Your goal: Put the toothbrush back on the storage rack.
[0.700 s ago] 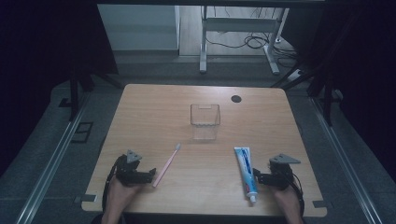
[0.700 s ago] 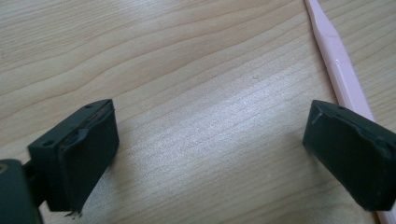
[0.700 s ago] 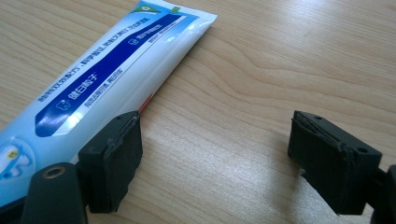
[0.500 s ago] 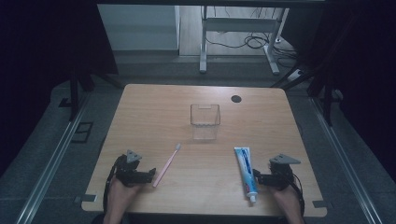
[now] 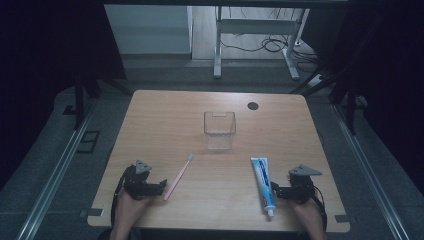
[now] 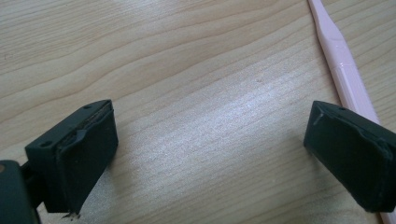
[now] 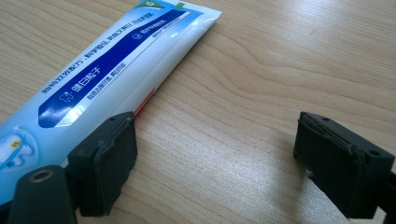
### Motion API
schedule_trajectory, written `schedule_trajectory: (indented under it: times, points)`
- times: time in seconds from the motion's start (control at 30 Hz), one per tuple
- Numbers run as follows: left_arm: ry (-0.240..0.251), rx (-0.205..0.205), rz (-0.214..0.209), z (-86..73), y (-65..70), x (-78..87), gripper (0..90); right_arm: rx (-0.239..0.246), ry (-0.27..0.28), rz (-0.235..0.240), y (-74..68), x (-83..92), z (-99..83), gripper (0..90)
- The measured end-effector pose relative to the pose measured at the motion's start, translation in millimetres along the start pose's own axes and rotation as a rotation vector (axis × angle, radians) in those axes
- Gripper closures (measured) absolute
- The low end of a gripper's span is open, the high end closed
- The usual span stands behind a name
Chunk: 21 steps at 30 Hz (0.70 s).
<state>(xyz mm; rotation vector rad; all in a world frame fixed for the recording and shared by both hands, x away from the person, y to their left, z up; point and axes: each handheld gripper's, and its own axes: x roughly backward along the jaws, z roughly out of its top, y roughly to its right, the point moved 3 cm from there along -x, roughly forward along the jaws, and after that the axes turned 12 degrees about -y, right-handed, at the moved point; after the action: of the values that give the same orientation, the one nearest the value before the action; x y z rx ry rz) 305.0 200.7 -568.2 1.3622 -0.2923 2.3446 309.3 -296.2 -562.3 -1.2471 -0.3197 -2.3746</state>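
A pink toothbrush [image 5: 179, 176] lies slanted on the wooden table [image 5: 165, 120], just right of my left gripper [image 5: 159, 187]. In the left gripper view the jaws stand wide apart over bare wood, and the toothbrush [image 6: 343, 70] runs past the outer side of the right jaw. A blue and white toothpaste tube [image 5: 263, 184] lies near the front right, cap toward the front edge. My right gripper [image 5: 275, 191] rests just right of it, open, with the toothpaste tube [image 7: 102, 74] beside its left jaw. A clear plastic box [image 5: 219, 127] stands at the table's middle.
A small black disc [image 5: 253, 105] sits at the far right of the table. Beyond the far edge stand metal frame legs [image 5: 217, 50] and cables on the floor. Rails run along both sides of the table.
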Motion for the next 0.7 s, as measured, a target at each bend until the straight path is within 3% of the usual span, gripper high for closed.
schedule_trajectory:
  times: [0.17,0.33,0.4,0.53,0.63,0.7]
  points:
    - [0.008,-0.001,-0.005,-0.3,0.5,0.6,4.1,0.002,0.000,0.001,0.1,0.0,0.0,13.1]
    - [0.013,-0.031,-0.016,0.3,3.4,5.9,20.3,0.011,0.001,0.007,0.8,-0.2,0.2,13.1]
    - [0.017,-0.041,-0.012,0.4,5.3,7.4,31.6,0.012,0.001,0.009,0.8,-0.2,0.2,13.1]
    - [0.045,-0.093,-0.066,3.5,17.0,17.0,52.9,0.011,0.001,0.009,0.8,-0.2,0.3,13.0]
    - [0.031,-0.123,-0.092,5.0,25.8,17.1,62.4,0.011,0.001,0.009,0.8,-0.2,0.3,13.0]
    - [0.015,-0.136,-0.094,5.2,29.7,14.6,63.2,0.011,0.001,0.009,0.7,-0.2,0.3,13.0]
